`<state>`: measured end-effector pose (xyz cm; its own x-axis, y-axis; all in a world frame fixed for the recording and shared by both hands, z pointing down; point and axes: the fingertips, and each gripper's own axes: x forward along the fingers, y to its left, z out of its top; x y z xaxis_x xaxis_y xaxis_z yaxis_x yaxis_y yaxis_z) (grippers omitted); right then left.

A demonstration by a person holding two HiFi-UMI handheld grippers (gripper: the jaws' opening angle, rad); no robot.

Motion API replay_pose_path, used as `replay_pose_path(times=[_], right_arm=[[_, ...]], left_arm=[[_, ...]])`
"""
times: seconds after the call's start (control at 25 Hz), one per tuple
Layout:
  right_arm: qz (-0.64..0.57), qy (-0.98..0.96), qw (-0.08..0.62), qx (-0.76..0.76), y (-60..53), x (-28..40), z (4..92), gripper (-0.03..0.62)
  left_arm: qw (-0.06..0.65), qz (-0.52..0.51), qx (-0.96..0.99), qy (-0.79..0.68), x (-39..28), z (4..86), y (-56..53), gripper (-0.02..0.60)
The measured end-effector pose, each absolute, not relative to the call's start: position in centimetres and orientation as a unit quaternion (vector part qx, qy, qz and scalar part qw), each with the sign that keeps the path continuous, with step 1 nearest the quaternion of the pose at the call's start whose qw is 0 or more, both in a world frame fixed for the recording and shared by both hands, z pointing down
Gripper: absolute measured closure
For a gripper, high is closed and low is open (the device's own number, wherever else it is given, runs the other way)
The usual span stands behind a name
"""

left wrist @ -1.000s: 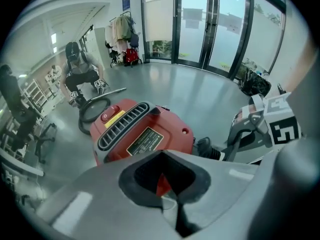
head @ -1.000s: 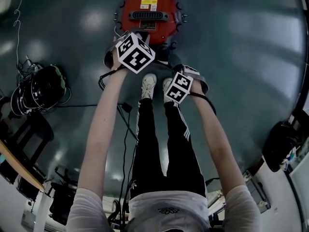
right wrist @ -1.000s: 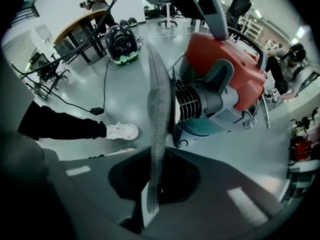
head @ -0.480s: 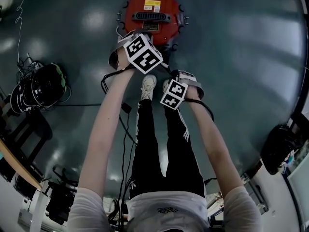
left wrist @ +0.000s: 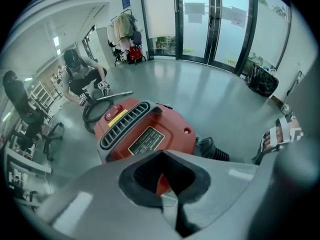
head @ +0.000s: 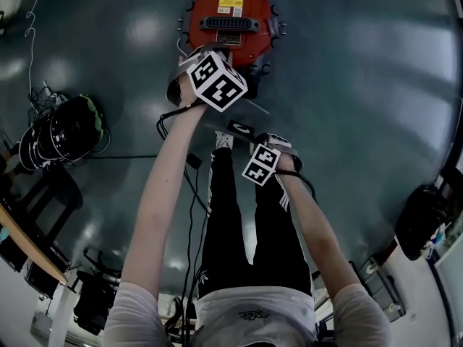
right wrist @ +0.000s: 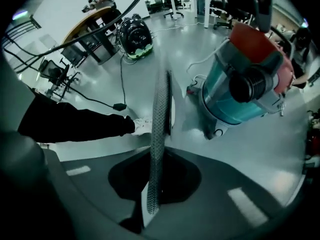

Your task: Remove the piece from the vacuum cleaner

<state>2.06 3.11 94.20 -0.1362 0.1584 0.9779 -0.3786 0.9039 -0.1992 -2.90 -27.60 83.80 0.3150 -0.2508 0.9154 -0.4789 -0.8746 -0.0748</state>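
The red vacuum cleaner [head: 230, 20] stands on the grey floor at the top of the head view; in the right gripper view the vacuum cleaner [right wrist: 245, 79] shows a teal body and a round hose port. My right gripper [head: 253, 139] is shut on a thin flat piece [right wrist: 160, 129] with a textured edge, seen edge-on between its jaws. That piece [head: 242, 129] is held clear of the machine, above my shoes. My left gripper [head: 219, 56] is at the vacuum's near edge with its jaws shut, and the vacuum's red lid [left wrist: 150, 131] fills the view beyond them.
A second black canister with coiled hose [head: 61, 132] sits at the left, with a cable and plug [head: 189, 161] across the floor. A dark bag [head: 423, 215] lies at the right. Another person [left wrist: 82, 81] crouches by a hose beyond the vacuum. Desks and chairs [right wrist: 95, 19] stand further off.
My right gripper has drawn back from the vacuum toward my feet, with the flat piece in it. My left gripper has stayed at the vacuum's near edge.
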Motion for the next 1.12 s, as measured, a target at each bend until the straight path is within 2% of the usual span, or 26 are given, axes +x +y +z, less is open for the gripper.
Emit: replay_pose_path(times=[0.36,0.48,0.56,0.68,0.8,1.12], right_arm=[[0.175,-0.729,0.656,0.08,0.0,2.6,92.8,0.557],[0.182,-0.731,0.652,0.091,0.0,2.7,92.1,0.557],[0.196,-0.73,0.647,0.1,-0.1,2.7,91.2,0.557],[0.21,-0.73,0.641,0.113,0.2,3.1,88.6,0.557],[0.215,-0.734,0.63,0.136,-1.1,4.0,84.6,0.557],[0.202,-0.758,0.577,0.228,-8.9,4.1,67.5,0.556]], left_arm=[[0.136,0.532,0.798,-0.248,-3.1,83.8,-27.4,0.581],[0.18,0.494,0.804,-0.279,-3.5,83.6,-27.8,0.581],[0.24,0.423,0.811,-0.324,-4.2,82.7,-28.0,0.581],[0.324,0.306,0.794,-0.413,-6.7,79.2,-26.7,0.581],[0.361,0.26,0.772,-0.454,-8.4,75.3,-25.1,0.581],[0.347,0.222,0.783,-0.466,-9.0,59.2,-23.5,0.581]])
